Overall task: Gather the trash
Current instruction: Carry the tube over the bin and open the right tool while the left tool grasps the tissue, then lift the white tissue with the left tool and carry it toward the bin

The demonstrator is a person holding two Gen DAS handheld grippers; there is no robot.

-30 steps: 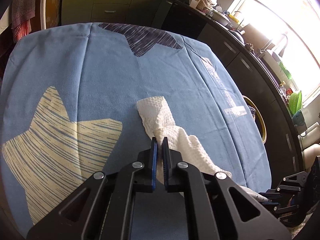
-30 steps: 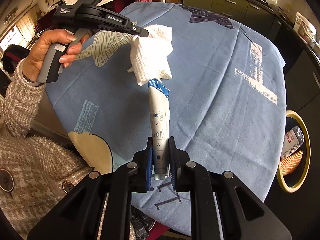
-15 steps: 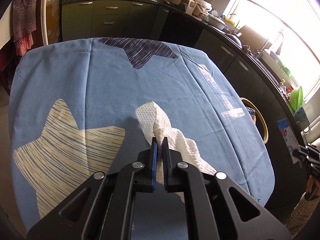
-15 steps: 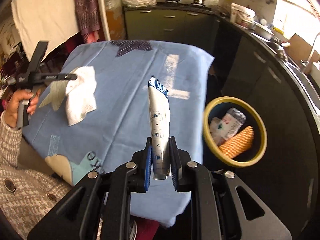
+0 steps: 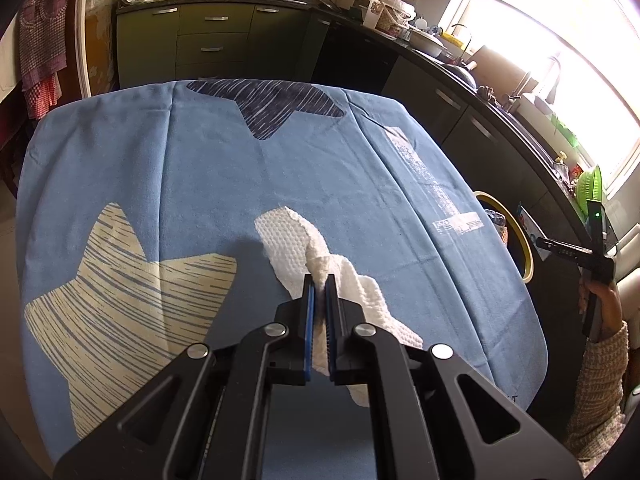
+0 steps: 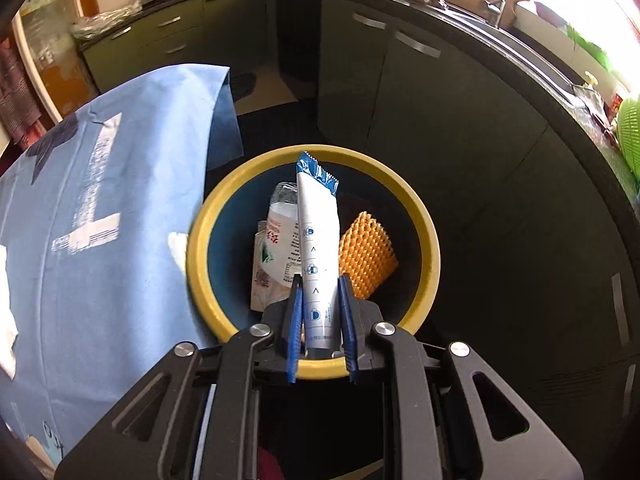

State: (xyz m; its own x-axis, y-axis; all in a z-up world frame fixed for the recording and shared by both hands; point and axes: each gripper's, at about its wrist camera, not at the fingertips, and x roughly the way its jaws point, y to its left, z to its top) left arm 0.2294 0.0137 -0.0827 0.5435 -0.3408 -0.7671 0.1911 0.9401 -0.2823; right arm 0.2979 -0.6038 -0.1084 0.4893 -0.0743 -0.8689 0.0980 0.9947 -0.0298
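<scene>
Left tongs (image 5: 319, 280) pinching crumpled white paper towel (image 5: 296, 240) above blue-clothed surface (image 5: 200, 168); right tongs (image 6: 322, 280) just spreading, white-and-blue wrapper (image 6: 316, 232) loose between, over yellow-rimmed bin (image 6: 430, 256).

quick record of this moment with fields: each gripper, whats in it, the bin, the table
left gripper: shut on the paper towel, held over the table
right gripper: over the bin, jaws have just been opening; the sachet stands between them, pads look clear of it
bin: yellow rim, dark inside, on the floor beside the table
bin contents: plastic bottle, orange mesh piece
table: covered by a blue cloth with star prints
</scene>
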